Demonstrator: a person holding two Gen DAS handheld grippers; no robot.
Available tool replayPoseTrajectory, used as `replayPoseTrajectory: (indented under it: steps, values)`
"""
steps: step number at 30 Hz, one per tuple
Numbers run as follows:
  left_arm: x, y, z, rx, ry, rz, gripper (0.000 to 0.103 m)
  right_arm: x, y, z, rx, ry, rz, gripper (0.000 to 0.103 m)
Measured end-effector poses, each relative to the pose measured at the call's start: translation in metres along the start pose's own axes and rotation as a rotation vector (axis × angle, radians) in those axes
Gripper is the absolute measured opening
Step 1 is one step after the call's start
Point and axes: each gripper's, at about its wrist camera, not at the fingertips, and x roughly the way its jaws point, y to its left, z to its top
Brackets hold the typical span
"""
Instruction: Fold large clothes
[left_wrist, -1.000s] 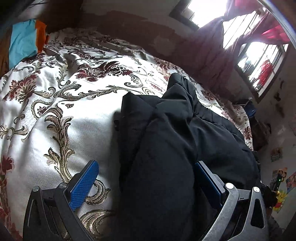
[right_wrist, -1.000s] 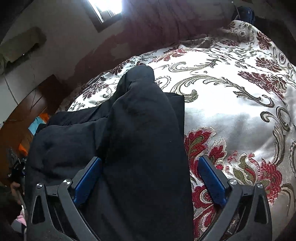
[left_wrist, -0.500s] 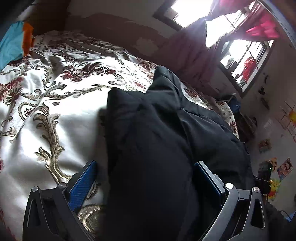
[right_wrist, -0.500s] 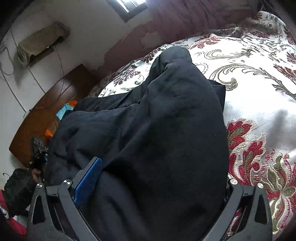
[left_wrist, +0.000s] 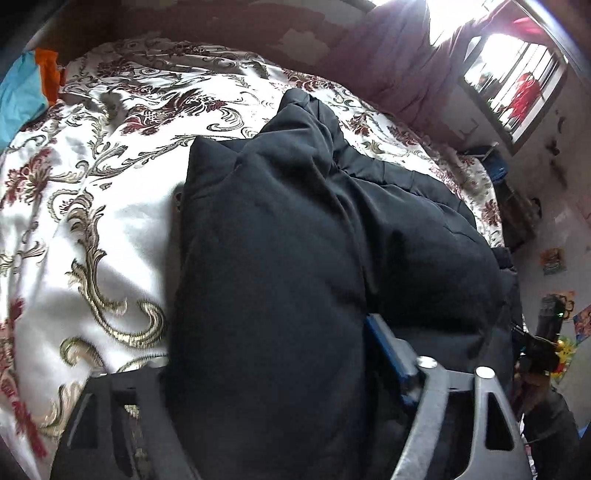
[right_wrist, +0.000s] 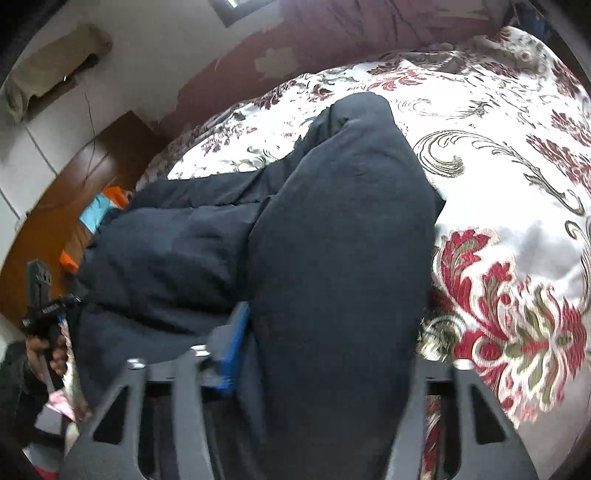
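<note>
Black padded fabric fills both of my views: the dark coat (left_wrist: 280, 229) lies bunched in thick folds on the bed (left_wrist: 92, 206), spread over its floral cover of cream, gold and dark red. Its bulk sits toward the near edge of the bed, and one raised fold reaches toward the far edge by the reddish wall (right_wrist: 369, 29).

My left gripper (left_wrist: 266, 354) has a thick fold of the coat between its fingers, and its jaws are closing on it. The blue pad of one finger (left_wrist: 384, 350) lies against the fabric; the other finger is buried under the fold, so I cannot tell whether it presses yet.

My right gripper (right_wrist: 332, 354) is the same story on the other side: its jaws are closing with a fat roll of the coat between them. One blue pad (right_wrist: 234, 347) touches the cloth, and the opposite one is hidden behind the roll.

In the right wrist view my left hand (right_wrist: 48, 350) shows at the coat's far side, wrapped around its handle. A blue and orange cloth (left_wrist: 26, 92) lies at the bed's far corner. A bright barred window (left_wrist: 517, 85) stands beyond the bed in the left view.
</note>
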Motion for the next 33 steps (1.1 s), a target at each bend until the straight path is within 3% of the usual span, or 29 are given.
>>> replayPoseTrajectory:
  steps: [2, 5, 7, 13, 21, 25, 30, 33]
  values:
    - [-0.007, -0.002, -0.001, -0.005, -0.001, 0.012, 0.05, -0.015, 0.008, 0.001, 0.015, -0.021, 0.013, 0.025]
    - [-0.026, -0.012, -0.001, 0.008, -0.028, 0.016, 0.028, -0.041, 0.03, 0.006, -0.001, -0.065, 0.031, 0.021]
    - [-0.044, -0.023, 0.0, 0.04, -0.057, 0.018, 0.024, -0.062, 0.044, 0.008, -0.028, -0.092, 0.039, 0.018]
    - [-0.104, -0.062, -0.014, 0.162, -0.133, 0.05, 0.022, -0.119, 0.082, 0.009, -0.134, -0.161, 0.05, 0.017]
    - [-0.153, -0.07, -0.034, 0.151, -0.212, 0.009, 0.022, -0.174, 0.091, -0.005, -0.161, -0.238, 0.046, 0.017]
    - [-0.145, -0.074, -0.044, 0.144, -0.199, 0.01, 0.022, -0.159, 0.079, -0.015, -0.154, -0.202, -0.001, 0.017]
    - [-0.103, -0.063, -0.067, 0.122, -0.123, 0.025, 0.022, -0.122, 0.065, -0.029, -0.127, -0.143, -0.09, 0.019]
    - [-0.084, -0.049, -0.078, 0.1, -0.12, 0.068, 0.025, -0.116, 0.049, -0.031, -0.058, -0.139, -0.115, 0.032]
